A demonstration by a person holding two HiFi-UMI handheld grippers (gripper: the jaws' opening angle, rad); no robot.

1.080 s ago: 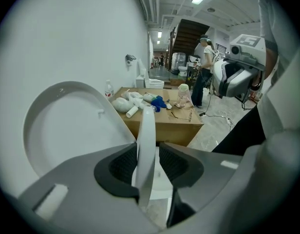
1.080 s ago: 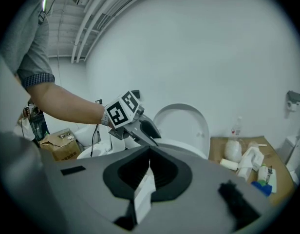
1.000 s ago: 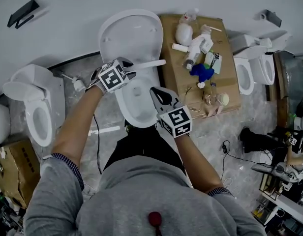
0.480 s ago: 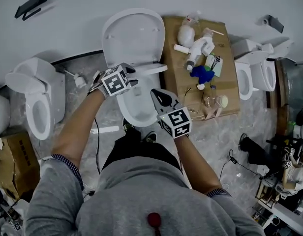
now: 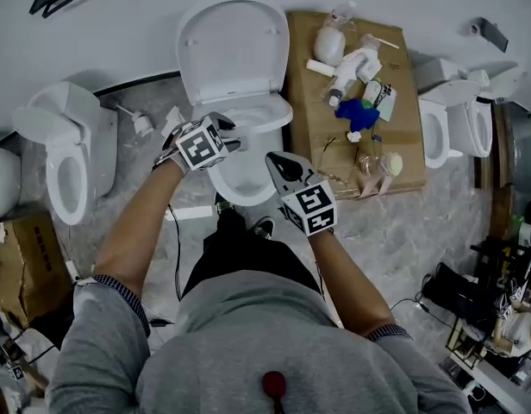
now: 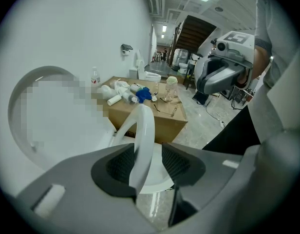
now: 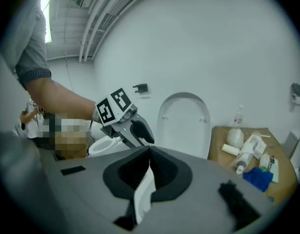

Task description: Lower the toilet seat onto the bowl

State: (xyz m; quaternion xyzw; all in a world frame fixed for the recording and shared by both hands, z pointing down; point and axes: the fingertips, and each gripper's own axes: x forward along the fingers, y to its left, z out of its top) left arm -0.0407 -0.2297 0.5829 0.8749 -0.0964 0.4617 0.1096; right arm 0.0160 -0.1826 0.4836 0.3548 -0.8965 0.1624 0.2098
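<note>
While the toilet seat (image 6: 142,130) appears to stand tilted, below the raised lid (image 5: 234,46) and not yet flat on the bowl (image 5: 240,184), its white rim passes edge-on through the gap of my left gripper (image 6: 149,156). The fingers (image 6: 178,165) of this gripper have just been opening and stand wide. The rim lies between them, closer to one pad, with a clear gap at the other, so I judge that they bracket the seat without clamping it.

The seat's long axis runs from the hinge under the lid toward me. The hinge lies ahead of my left fingers and the free front end lies on my side. The remaining travel is therefore downward about the hinge, onto the bowl directly beneath.

The left gripper is the nearer one, at the rim on my left side of the bowl. My left forearm reaches forward and the gripper pitches steeply down across the bowl.

My right gripper (image 5: 281,169) hangs near the bowl's front right edge, apart from the seat. Its fingers are pressed together on nothing, and it points forward at a shallow angle toward the lid.
</note>
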